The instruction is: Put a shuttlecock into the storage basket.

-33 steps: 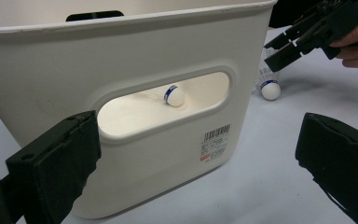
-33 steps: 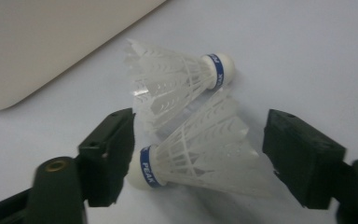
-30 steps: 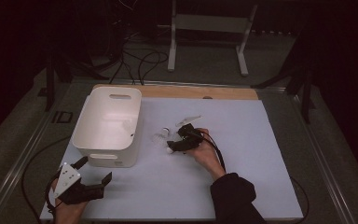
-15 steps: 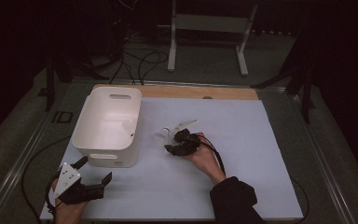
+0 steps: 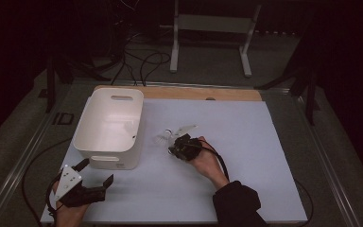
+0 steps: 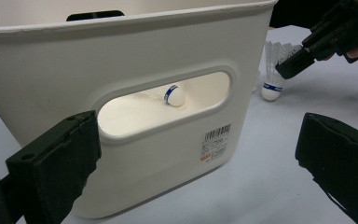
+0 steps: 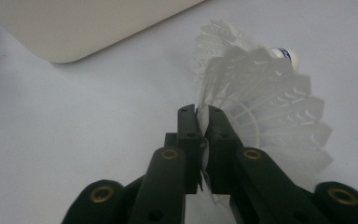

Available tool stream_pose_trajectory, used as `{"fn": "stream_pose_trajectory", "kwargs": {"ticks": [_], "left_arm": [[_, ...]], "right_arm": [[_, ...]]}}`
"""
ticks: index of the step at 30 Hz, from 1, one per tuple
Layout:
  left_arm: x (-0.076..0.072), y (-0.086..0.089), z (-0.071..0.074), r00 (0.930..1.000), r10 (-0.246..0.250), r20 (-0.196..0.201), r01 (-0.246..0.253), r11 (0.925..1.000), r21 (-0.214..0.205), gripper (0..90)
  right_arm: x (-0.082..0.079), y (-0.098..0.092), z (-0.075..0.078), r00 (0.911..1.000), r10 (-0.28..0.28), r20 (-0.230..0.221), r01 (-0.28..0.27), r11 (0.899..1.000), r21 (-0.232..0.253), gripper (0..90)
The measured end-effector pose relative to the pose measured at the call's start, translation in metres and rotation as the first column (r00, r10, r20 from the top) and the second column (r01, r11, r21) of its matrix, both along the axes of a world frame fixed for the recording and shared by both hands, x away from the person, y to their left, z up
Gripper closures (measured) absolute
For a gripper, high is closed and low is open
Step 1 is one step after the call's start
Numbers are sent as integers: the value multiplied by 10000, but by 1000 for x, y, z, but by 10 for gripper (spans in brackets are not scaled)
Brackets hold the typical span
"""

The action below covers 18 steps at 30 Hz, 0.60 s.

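A white feathered shuttlecock is pinched by its feather skirt in my right gripper, which is shut on it. In the high view this gripper sits mid-table, just right of the white bin, with the shuttlecock at its tip. In the left gripper view that shuttlecock points cork down, at or barely above the mat. A second shuttlecock lies inside the bin, seen through the handle slot. My left gripper is open at the front left, facing the bin's near wall, and holds nothing.
The table carries a pale blue mat with a wooden strip along its far edge. Cables and a white metal stand are on the floor beyond the table. A barcode label is on the bin's near wall.
My right gripper has shifted slightly left and toward the person with the shuttlecock still in it. The left gripper has stayed put.
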<state>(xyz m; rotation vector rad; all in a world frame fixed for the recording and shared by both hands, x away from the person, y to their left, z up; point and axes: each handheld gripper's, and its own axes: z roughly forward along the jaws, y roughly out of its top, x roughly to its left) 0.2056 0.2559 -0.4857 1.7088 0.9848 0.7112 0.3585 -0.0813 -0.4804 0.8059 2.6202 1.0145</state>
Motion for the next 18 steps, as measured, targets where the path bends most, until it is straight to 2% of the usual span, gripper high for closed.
{"fn": "stream_pose_trajectory", "kwargs": {"ticks": [7,9,11,18], "left_arm": [[0,0,0,10000,2,5,-2,10000,-1,8],[0,0,0,10000,7,5,-7,10000,5,8],[0,0,0,10000,11,8,-11,10000,1,8],[0,0,0,10000,12,9,-12,10000,6,8]], "right_arm": [[-2,0,4,9998,-212,-10,212,9996,209,883],[-1,-2,4,10000,-58,72,57,9999,98,883],[-3,-2,5,9997,-210,88,208,9995,217,883],[-5,-1,8,9998,-187,31,186,9994,278,883]]}}
